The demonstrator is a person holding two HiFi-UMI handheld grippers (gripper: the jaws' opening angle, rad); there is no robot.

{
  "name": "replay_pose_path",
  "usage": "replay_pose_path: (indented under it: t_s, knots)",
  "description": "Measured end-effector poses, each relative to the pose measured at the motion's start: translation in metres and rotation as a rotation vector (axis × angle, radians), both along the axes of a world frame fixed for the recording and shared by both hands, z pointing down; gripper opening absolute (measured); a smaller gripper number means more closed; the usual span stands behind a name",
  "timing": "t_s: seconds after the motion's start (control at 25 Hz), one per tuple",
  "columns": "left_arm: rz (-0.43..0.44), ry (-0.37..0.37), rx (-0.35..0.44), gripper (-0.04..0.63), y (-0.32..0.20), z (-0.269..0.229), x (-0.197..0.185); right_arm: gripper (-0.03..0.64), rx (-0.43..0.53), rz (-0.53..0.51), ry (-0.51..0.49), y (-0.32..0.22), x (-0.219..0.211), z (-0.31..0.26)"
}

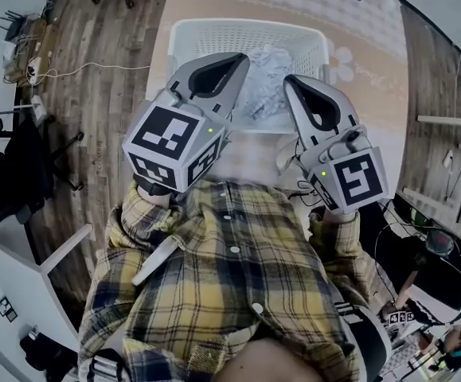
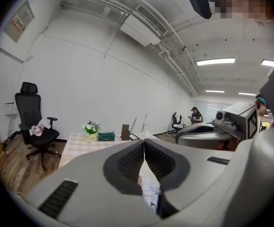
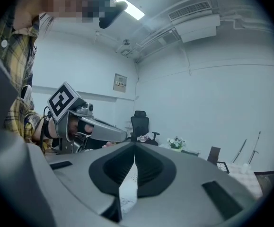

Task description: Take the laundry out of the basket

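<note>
Yellow plaid shirt (image 1: 238, 293) fills the bottom of the head view, and its sleeves run up to both tools. From the shirt, the left gripper (image 1: 240, 60) reaches toward 12 o'clock. The right gripper (image 1: 291, 82) sits just beside it at its 3 o'clock. Each has its jaws closed tip to tip, with nothing pinched between them. At 12 o'clock a white laundry basket (image 1: 194, 42) stands on a checked tablecloth (image 1: 373, 62), and both gripper tips overlap its near part in that view. The laundry (image 1: 268, 82), a crumpled pale printed cloth, lies inside the basket toward its 3 o'clock side and shows between the two tips. The left gripper view shows a black office chair (image 2: 32, 122) at 9 o'clock and a potted bouquet (image 2: 90, 129) on the table's far end.
</note>
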State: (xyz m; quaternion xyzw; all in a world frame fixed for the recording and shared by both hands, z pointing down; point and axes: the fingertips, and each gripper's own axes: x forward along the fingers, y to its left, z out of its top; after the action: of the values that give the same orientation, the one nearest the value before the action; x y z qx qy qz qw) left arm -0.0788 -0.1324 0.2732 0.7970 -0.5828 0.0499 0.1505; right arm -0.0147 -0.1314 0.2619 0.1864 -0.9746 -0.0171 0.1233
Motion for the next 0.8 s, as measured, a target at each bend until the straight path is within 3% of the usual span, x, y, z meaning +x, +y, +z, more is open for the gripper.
replay_pose_path:
  t_s: [0.28, 0.44, 0.8]
  knots:
    - [0.013, -0.023, -0.086, 0.074, -0.031, 0.027, -0.007, 0.039, -0.061, -0.037, 0.092, -0.023, -0.006, 0.025]
    - [0.035, -0.029, -0.163, 0.098, -0.049, 0.053, -0.01, 0.177, -0.077, -0.131, 0.217, -0.031, -0.015, 0.05]
    - [0.123, -0.063, -0.319, 0.175, -0.07, 0.101, -0.006, 0.219, -0.106, -0.266, 0.442, -0.033, -0.021, 0.099]
